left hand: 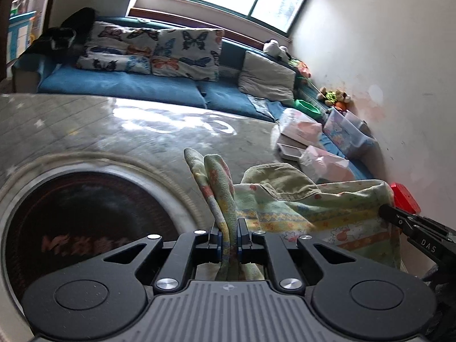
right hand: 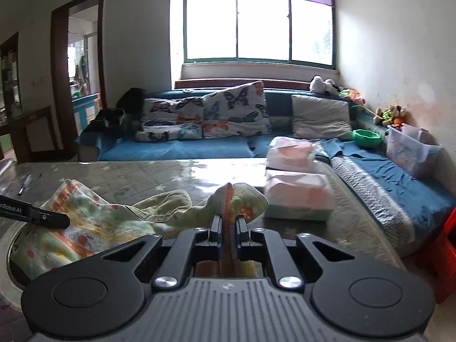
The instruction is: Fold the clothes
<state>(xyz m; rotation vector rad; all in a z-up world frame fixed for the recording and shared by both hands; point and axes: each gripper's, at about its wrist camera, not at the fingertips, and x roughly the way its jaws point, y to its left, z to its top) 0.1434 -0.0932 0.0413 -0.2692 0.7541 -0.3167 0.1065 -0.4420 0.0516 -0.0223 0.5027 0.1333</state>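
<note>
Stretching between the two grippers, a pale green garment printed with orange flowers and small cartoon figures is held above a grey quilted table. In the left wrist view, the left gripper is seen with its fingers clamped on a bunched fold of the cloth, which stands up above the fingertips and passes down between the pads. In the same view the black finger of the right gripper is seen at the right edge, against the far side of the fabric. In the right wrist view, the right gripper is likewise closed tight on a gathered edge of the garment, an orange strip of it being pinched between the pads. The left gripper is seen at the left there, its tip pressed into the cloth. A round dark inset in the table is partly covered by the hanging fabric. Two wrapped pink packs lie on the table to the right, just beside the blue sofa, on which butterfly cushions and a grey pillow are propped. A green bowl rests on the sofa's side section.
</note>
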